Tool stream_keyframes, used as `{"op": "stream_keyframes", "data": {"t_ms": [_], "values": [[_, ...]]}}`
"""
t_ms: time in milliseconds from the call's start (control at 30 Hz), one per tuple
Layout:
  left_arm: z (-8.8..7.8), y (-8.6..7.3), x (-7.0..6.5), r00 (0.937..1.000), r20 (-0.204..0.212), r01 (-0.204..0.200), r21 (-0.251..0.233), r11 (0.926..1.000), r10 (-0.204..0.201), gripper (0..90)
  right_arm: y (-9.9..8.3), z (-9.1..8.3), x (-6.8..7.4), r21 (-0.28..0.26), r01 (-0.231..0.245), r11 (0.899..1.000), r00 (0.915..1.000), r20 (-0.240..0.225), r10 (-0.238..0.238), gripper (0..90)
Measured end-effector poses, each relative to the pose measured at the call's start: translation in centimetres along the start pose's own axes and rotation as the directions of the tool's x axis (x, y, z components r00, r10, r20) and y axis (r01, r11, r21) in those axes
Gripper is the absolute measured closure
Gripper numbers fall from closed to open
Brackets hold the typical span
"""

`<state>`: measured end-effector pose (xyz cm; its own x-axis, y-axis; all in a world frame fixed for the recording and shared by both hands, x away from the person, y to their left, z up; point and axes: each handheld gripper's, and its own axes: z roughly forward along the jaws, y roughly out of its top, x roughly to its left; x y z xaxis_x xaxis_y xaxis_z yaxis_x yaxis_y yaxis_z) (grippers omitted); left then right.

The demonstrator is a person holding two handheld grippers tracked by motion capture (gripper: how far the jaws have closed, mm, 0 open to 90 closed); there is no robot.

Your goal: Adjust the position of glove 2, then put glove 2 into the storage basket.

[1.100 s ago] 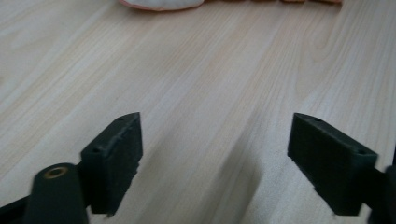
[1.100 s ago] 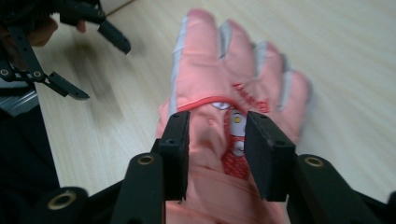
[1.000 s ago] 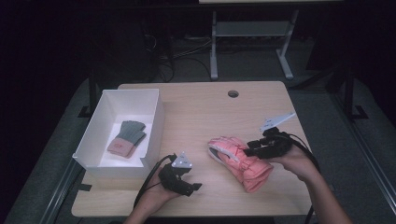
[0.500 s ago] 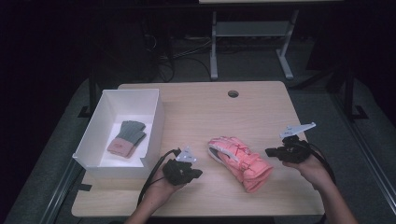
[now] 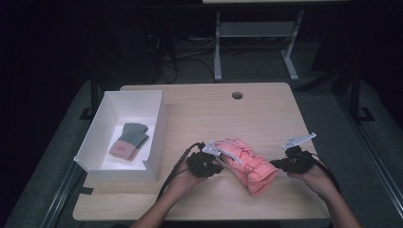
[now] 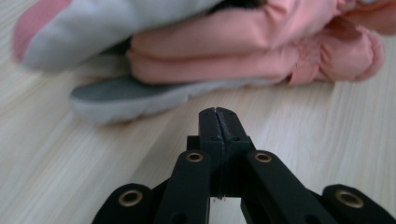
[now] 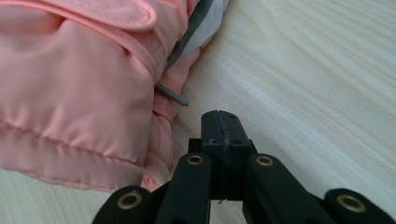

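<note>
A pink padded glove (image 5: 244, 164) with a grey-white palm lies on the wooden table (image 5: 214, 114), near its front edge. My left gripper (image 5: 218, 167) lies low at the glove's left end, pointing at it. In the left gripper view its jaws (image 6: 218, 116) are shut with nothing between them, a short way from the glove (image 6: 243, 51). My right gripper (image 5: 275, 165) sits at the glove's right end. In the right gripper view its jaws (image 7: 220, 119) are shut and empty, just beside the glove's cuff (image 7: 79, 84).
A white open box (image 5: 159, 126) stands at the table's left and holds a green and pink glove (image 5: 129, 139). A cable hole (image 5: 237, 95) is in the table's far side. Cables trail from both grippers toward the front edge.
The left gripper has slid right, up to the glove's left end. The right gripper has come off the glove, moved right and sunk to the table. Both sets of jaws now stand shut.
</note>
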<state>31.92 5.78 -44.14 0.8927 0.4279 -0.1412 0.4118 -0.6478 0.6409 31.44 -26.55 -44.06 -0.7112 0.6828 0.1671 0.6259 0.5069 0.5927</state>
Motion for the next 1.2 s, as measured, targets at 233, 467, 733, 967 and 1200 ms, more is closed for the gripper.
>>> {"op": "stream_keyframes", "data": {"t_ms": [233,467,733,967,1200], "values": [[1.3,0.5,-0.2,0.9997,0.023,0.007,-0.020,0.9998,-0.007,89.6,-0.1,0.3,0.3,0.013,0.009,1.000,0.9998,-0.020,-0.009,89.9],[1.6,0.7,0.0,0.9993,0.037,-0.011,-0.013,0.9999,0.011,89.6,-0.4,0.8,1.5,0.024,0.033,0.999,0.9984,-0.047,-0.032,90.0],[0.9,0.5,0.8,0.9993,0.037,0.002,-0.031,0.9995,-0.001,89.6,-0.1,1.5,3.4,0.021,0.075,0.997,0.9924,-0.099,-0.072,89.9],[0.3,0.1,1.5,0.9991,0.042,0.004,-0.032,0.9995,-0.003,89.6,0.5,2.4,5.3,0.020,0.120,0.993,0.9813,-0.154,-0.115,89.9],[-0.2,-0.2,2.3,0.9982,0.060,0.003,-0.035,0.9994,-0.001,89.6,1.1,3.2,7.1,0.006,0.159,0.987,0.9666,-0.205,-0.154,89.9]]}}
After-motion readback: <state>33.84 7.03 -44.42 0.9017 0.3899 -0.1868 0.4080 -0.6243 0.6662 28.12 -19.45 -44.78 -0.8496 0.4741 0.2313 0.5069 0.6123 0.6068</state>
